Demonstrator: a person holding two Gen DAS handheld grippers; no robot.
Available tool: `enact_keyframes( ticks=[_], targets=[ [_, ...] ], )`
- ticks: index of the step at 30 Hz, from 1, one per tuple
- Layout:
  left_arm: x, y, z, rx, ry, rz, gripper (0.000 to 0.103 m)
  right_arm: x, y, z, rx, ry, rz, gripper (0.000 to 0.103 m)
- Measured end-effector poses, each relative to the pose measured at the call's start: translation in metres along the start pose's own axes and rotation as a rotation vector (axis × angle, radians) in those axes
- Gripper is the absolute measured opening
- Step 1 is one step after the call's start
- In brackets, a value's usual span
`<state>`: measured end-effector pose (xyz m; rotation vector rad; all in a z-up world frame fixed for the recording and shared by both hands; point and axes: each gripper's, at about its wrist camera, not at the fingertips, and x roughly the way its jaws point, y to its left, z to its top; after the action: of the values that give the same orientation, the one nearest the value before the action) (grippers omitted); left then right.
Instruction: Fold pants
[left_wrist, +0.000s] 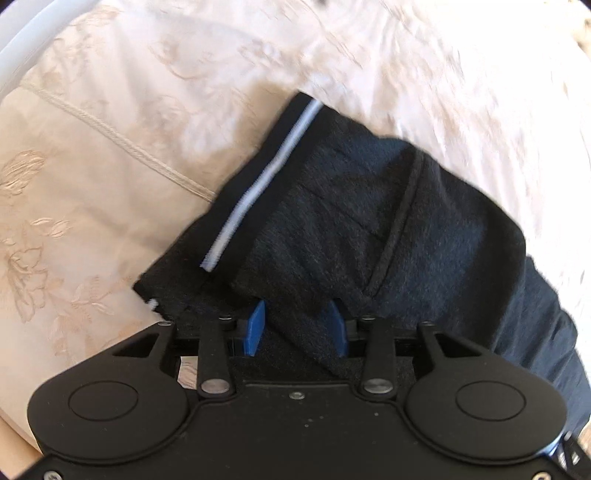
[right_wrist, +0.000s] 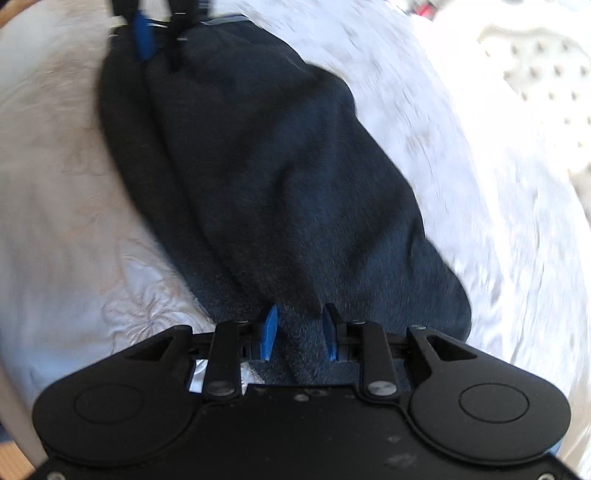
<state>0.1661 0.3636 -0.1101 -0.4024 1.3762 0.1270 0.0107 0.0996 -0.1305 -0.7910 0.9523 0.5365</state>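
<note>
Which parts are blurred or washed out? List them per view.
Left wrist: bedspread beyond the pants smears with motion blur; pants and left gripper stay fairly sharp. Right wrist: bedding at right is streaked and overexposed; pants are soft; right gripper is sharper.

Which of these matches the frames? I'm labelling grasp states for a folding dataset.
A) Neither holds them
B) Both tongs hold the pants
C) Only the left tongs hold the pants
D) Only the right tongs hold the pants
B: dark fabric of the pants is pinched between the blue fingers of the left tongs, and likewise in the right tongs, above the bedspread.
</note>
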Motion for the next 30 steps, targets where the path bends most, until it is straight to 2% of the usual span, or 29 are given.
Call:
enact_keyframes(
  ticks=[3, 6, 10, 11, 12, 13, 20, 22, 25, 28, 30],
  targets=[
    [0.005, 0.015, 0.006, -0.042, 0.022, 0.004, 0.048, -0.009, 0.01, -0.006, -0.06, -0.006, 0.015, 0.027],
    [0.012, 0.022, 0.014, -0.079, 0.035, -0.008, 0.048, 0.0, 0.023, -0.004, -0.158, -0.015, -0.067, 0.026],
    [0.017, 0.021, 0.023, -0.097, 0.034, -0.007, 0.046, 0.01, 0.019, -0.002, -0.142, 0.001, -0.083, 0.02],
    [0.016, 0.022, 0.024, -0.108, 0.019, -0.01, 0.036, 0.01, 0.015, -0.002, -0.127, -0.004, -0.076, 0.012],
    [0.013, 0.023, 0.023, -0.116, -0.009, -0.011, 0.01, 0.007, 0.013, -0.003, -0.114, -0.012, -0.068, 0.004],
    [0.008, 0.022, 0.022, -0.115, -0.035, -0.007, 0.006, 0.01, 0.007, -0.001, -0.099, -0.015, -0.056, 0.003],
    [-0.05, 0.02, -0.001, -0.065, -0.184, -0.008, 0.004, -0.028, -0.007, -0.008, -0.032, -0.073, -0.018, 0.003],
    [-0.067, 0.026, -0.005, -0.072, -0.202, -0.009, 0.004, -0.037, -0.009, -0.009, -0.023, -0.083, 0.009, 0.002],
    [-0.081, 0.033, -0.012, -0.116, -0.186, -0.006, 0.004, -0.039, -0.002, -0.014, -0.043, -0.078, 0.041, 0.002],
    [-0.058, 0.034, -0.02, -0.132, -0.16, 0.031, 0.005, -0.031, 0.008, -0.02, -0.071, -0.061, 0.063, 0.002],
    [-0.04, 0.036, -0.021, -0.127, -0.124, 0.074, 0.009, -0.021, 0.014, -0.022, -0.079, -0.03, 0.085, 0.005]
  ],
)
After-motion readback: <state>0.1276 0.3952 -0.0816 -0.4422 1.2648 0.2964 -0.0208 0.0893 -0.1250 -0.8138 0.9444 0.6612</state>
